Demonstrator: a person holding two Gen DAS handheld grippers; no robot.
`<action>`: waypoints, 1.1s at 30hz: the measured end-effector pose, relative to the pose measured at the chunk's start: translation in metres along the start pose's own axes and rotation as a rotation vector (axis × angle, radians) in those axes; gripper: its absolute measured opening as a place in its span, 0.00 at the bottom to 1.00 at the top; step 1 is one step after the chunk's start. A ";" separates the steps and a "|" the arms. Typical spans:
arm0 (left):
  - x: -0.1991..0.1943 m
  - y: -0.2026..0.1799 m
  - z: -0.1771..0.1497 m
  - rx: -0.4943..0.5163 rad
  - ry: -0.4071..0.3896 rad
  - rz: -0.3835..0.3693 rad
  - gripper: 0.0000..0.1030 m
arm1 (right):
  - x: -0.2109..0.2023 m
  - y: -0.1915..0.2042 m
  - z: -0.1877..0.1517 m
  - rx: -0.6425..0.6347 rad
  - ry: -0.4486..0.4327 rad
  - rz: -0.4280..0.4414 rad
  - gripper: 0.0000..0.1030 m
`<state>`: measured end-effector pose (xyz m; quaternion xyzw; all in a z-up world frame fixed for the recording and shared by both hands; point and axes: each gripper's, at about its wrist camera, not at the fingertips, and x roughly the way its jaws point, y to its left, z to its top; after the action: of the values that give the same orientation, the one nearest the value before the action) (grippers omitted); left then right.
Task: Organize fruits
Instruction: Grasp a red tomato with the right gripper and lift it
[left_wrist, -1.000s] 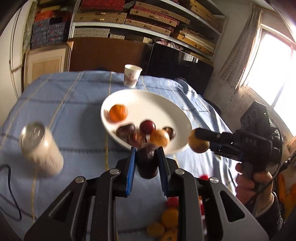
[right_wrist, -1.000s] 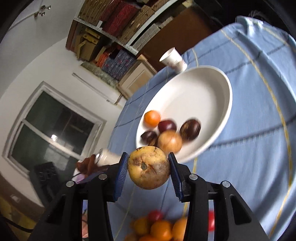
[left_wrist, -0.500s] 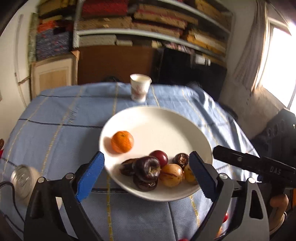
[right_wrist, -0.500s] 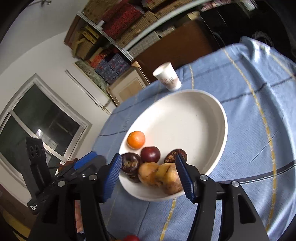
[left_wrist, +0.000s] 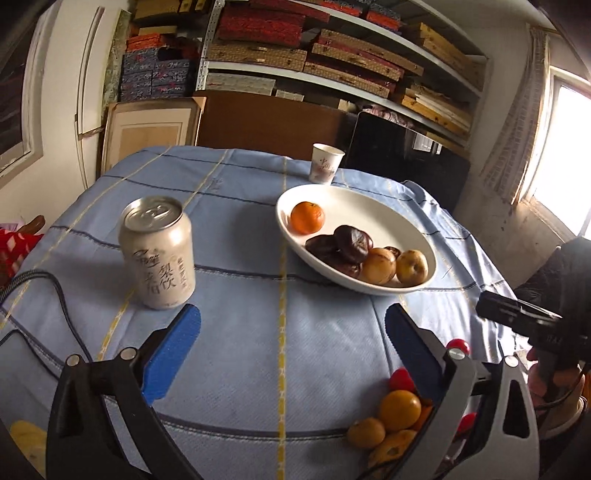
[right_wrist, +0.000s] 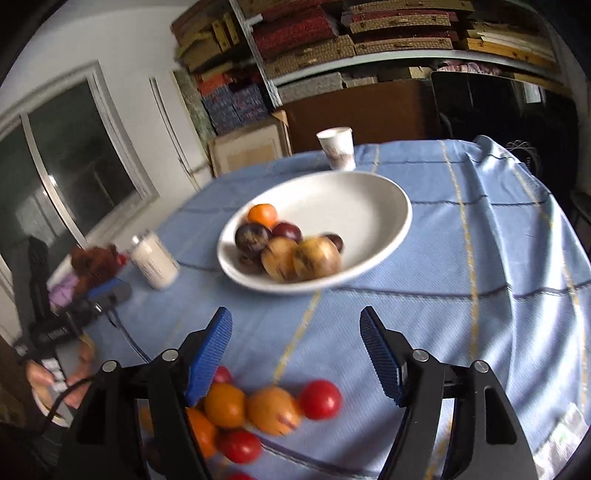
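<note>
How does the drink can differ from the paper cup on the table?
The drink can is closed on top with a metal lid, while the paper cup is open at its mouth. The drink can stands on the near left part of the blue tablecloth, apart from the white plate; the paper cup stands at the far side, just behind that plate. Both are pale, printed and upright.

Left gripper (left_wrist: 291, 325): jaws opening, blue pads wide apart, nothing between them, above the blue tablecloth (left_wrist: 280, 339). White plate (left_wrist: 354, 195): one orange (left_wrist: 307, 217), dark plums (left_wrist: 352, 242) stacked together, two yellow-brown fruits (left_wrist: 393, 266) at its near rim. Drink can (left_wrist: 159, 253): upright, left of the plate, well apart. Paper cup (left_wrist: 326, 163): just beyond the plate. Loose fruit pile (left_wrist: 397, 411): orange, yellow and red pieces, at the near right. Right gripper (left_wrist: 517, 314): at the right edge, held by a hand (left_wrist: 550, 373), fingertips not in view.
</note>
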<state>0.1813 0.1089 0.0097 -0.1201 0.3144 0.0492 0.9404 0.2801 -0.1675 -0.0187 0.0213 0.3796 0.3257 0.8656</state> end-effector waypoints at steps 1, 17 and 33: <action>-0.001 0.001 -0.001 0.000 0.003 0.002 0.95 | 0.002 -0.002 -0.004 0.012 0.020 -0.001 0.70; -0.001 -0.007 -0.015 0.020 0.062 -0.016 0.95 | 0.026 -0.019 -0.027 0.152 0.178 0.022 0.38; -0.001 -0.004 -0.016 0.016 0.072 -0.019 0.95 | 0.027 -0.023 -0.030 0.195 0.189 0.071 0.29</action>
<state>0.1719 0.1004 -0.0015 -0.1174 0.3471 0.0335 0.9299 0.2861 -0.1763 -0.0636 0.0881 0.4884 0.3180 0.8078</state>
